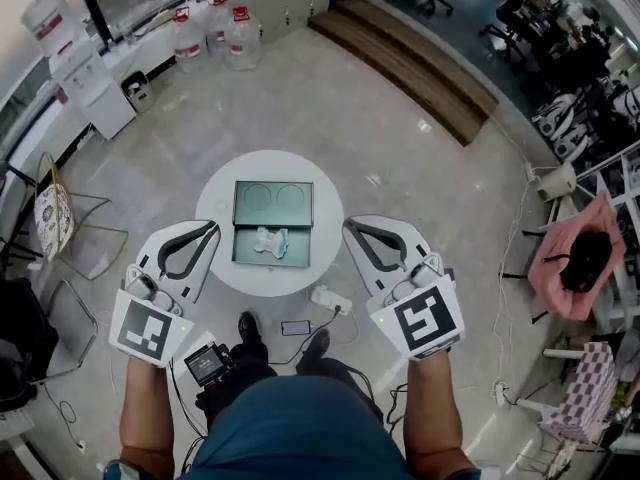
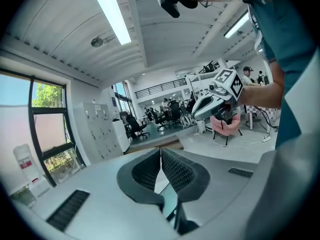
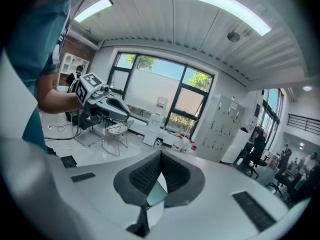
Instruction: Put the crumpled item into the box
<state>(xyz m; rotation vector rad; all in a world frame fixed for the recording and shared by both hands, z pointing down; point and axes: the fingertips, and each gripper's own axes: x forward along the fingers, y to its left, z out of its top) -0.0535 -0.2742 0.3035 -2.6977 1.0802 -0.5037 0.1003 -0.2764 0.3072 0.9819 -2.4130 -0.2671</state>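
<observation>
Here, crumpled item [image 1: 270, 240] in box [image 1: 243, 252]; long axis left-right

A round white table [image 1: 215, 206] on the pale floor [image 1: 400, 168] carries an open dark-green box [image 1: 245, 250].

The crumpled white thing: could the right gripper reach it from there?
Probably yes: the crumpled item lies uncovered on the open box, with nothing between it and the right gripper, whose fingers are shut.

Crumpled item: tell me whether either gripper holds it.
No, the crumpled item lies on the dark tray, apart from the left gripper and right gripper.
</observation>
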